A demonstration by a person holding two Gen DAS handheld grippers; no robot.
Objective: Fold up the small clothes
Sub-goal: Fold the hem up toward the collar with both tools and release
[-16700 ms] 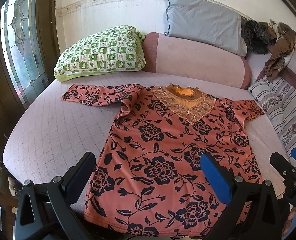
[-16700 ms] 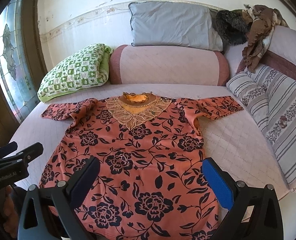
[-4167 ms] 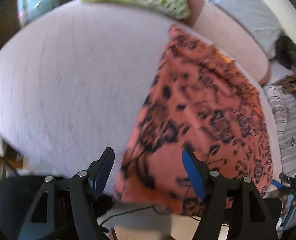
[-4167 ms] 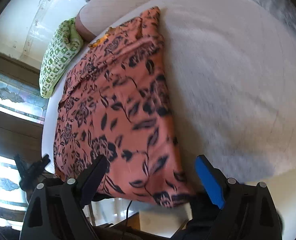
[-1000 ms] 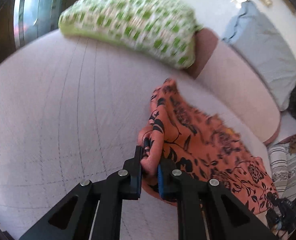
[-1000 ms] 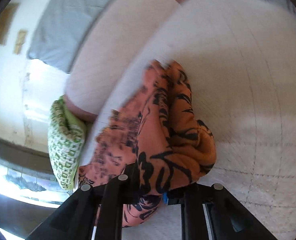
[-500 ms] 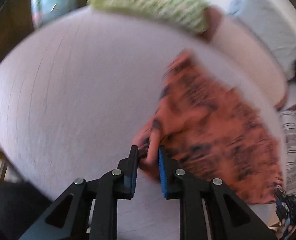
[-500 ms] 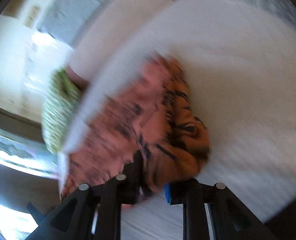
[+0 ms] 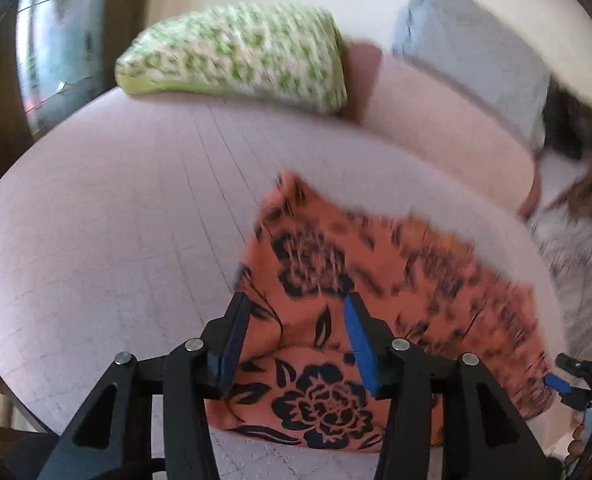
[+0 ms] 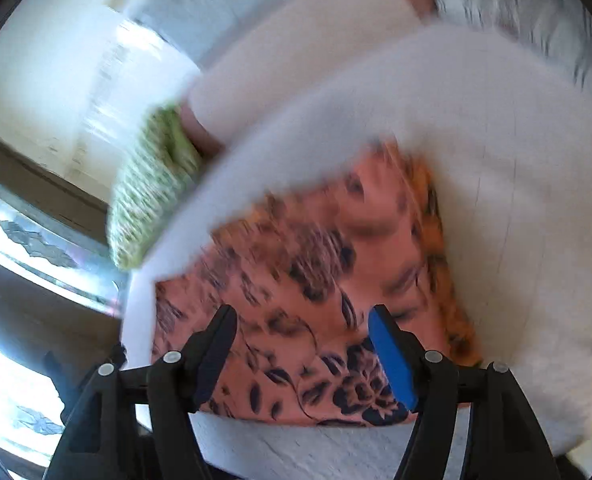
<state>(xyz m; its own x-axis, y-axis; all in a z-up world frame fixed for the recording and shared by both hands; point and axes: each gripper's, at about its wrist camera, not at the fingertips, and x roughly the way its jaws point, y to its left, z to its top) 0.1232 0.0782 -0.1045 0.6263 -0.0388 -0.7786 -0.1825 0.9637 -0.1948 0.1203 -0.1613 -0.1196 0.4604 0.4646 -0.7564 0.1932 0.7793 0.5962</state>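
1. Floral orange blouse lay folded on the pink quilted bed, near the front edge.
2. Left gripper had just been opening; jaws parted over the blouse corner, pads off the fabric.
3. Right gripper, same: just opened wider, blouse beneath, not clamped.
4. Green checked pillow sat at the back.

A coral-orange garment printed with black flowers and leaves is lying at lower centre on a pale pink quilted bed, while a green-and-white checked pillow and a plain grey pillow are sitting along the top.
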